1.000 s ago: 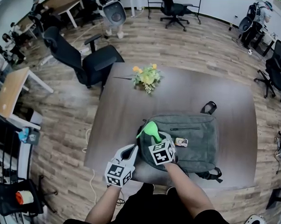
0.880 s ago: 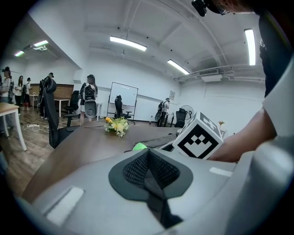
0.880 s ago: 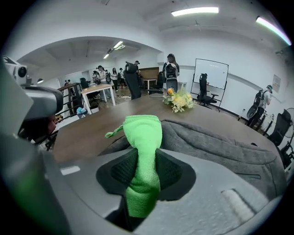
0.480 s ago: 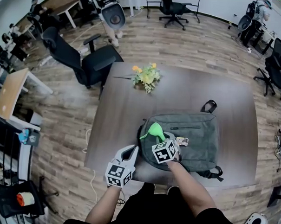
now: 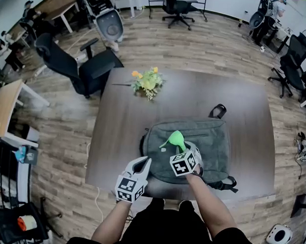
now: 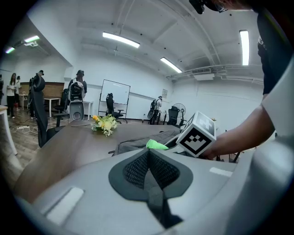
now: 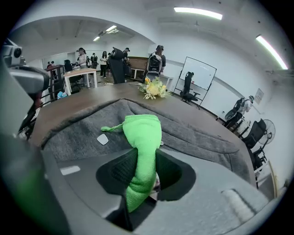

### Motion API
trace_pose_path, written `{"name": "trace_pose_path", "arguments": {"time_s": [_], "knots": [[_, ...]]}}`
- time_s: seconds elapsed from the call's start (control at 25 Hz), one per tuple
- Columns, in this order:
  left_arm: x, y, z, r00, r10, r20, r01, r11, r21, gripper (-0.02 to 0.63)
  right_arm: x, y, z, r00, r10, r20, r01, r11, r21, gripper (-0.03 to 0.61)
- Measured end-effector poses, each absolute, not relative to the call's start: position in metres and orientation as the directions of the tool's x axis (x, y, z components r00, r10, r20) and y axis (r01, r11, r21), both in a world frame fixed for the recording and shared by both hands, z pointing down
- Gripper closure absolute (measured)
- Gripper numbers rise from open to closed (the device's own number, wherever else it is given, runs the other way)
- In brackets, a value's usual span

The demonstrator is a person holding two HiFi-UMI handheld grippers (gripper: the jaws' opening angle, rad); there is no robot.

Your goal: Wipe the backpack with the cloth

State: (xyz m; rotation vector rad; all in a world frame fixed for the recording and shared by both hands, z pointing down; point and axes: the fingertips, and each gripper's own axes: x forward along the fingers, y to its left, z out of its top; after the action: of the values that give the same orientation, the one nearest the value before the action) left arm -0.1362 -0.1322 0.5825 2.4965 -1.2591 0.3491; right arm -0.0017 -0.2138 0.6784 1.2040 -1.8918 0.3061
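Backpack lies flat on my counter. Right gripper is clenched on green cloth, over the backpack's left half. My left gripper, jaws together on nothing, is just beside it.

The green cloth looks soft and fleecy, the grey backpack coarse matt fabric, the table smooth dark wood.

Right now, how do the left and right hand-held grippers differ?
The left hand-held gripper is shut on nothing; the right hand-held gripper is shut on the green cloth. The left sits at the table's near edge, by the backpack's corner; the right is over the backpack. Both carry a marker cube.
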Motion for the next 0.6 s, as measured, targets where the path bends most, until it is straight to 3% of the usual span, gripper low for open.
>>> {"name": "trace_pose_path", "arguments": {"time_s": [0.6], "knots": [[-0.105, -0.136, 0.582, 0.622, -0.698, 0.356, -0.776, -0.608, 0.165, 0.596, 0.096, -0.218, 0.664, 0.000, -0.643, 0.766, -0.893, 0.345, 0.290, 0.466]]}}
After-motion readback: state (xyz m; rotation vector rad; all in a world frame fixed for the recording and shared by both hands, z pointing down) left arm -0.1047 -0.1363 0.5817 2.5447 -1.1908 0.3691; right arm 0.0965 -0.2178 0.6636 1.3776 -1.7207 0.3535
